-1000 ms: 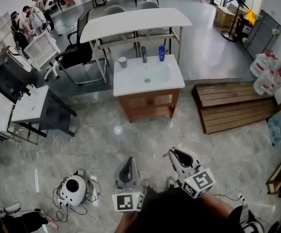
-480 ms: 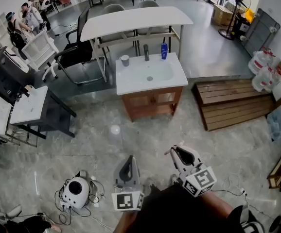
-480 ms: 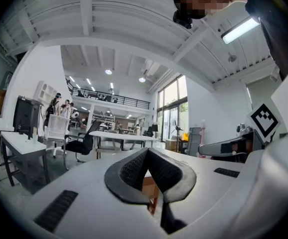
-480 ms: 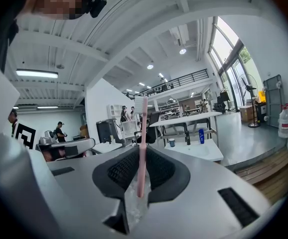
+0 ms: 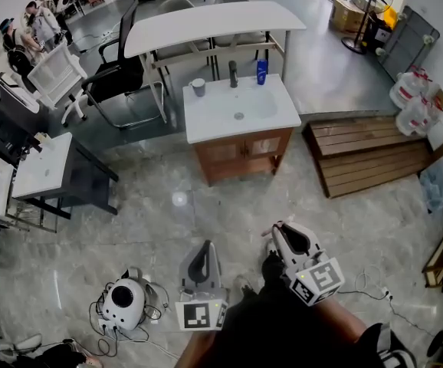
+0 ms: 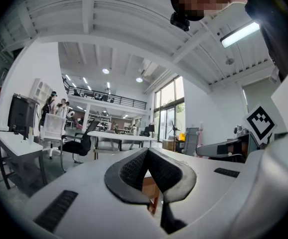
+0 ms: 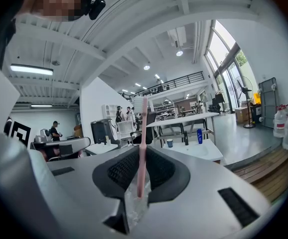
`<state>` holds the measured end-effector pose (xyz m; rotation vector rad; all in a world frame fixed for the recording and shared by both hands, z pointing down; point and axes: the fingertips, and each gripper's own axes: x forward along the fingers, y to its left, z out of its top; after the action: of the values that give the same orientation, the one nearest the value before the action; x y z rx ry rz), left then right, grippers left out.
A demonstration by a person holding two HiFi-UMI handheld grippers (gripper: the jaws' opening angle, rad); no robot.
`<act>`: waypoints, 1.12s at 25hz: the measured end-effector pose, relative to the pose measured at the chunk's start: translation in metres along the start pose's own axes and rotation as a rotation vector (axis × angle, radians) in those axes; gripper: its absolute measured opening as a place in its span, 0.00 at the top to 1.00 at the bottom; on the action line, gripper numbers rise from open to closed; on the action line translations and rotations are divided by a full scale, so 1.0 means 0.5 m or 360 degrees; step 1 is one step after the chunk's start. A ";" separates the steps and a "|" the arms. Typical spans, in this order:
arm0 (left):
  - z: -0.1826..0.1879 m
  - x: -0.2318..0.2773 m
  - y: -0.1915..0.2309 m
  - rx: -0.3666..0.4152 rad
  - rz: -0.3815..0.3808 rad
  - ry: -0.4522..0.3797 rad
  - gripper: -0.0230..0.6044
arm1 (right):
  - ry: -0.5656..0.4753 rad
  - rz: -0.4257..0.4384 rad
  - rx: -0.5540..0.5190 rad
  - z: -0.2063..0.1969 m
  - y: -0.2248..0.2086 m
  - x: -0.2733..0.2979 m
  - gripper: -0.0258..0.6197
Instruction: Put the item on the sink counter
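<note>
Only in the right gripper view is a slim pink toothbrush point(image 7: 143, 128) seen. It stands upright between the jaws of the right gripper point(image 7: 142, 156), which are closed narrowly on its handle, and crinkled clear plastic wrap point(image 7: 133, 203) is seen round its lower end. In the head view the toothbrush cannot be made out. There both grippers are shown low over the glossy grey floor point(image 5: 168, 205), the left gripper point(image 5: 203, 253) to the left. They are held well apart from the white-topped sink desk on a wooden cabinet point(image 5: 206, 125) far ahead. Along that desk's far edge a grey cup point(image 5: 198, 87), a dark tap point(image 5: 233, 73) and a blue bottle point(image 5: 261, 71) are set. In the left gripper view its jaws are seen pressed together with nothing between them.
</note>
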<state>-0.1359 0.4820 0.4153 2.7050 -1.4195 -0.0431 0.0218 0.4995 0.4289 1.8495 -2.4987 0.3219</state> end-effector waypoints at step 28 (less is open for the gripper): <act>0.031 0.506 0.117 0.0043 0.0180 0.0017 0.94 | 0.0027 0.0255 -0.0045 0.134 -0.296 0.440 0.89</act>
<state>-0.0411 0.2401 0.4088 2.6366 -1.5785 -0.0022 0.1037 0.2389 0.4158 1.6330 -2.6313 0.3022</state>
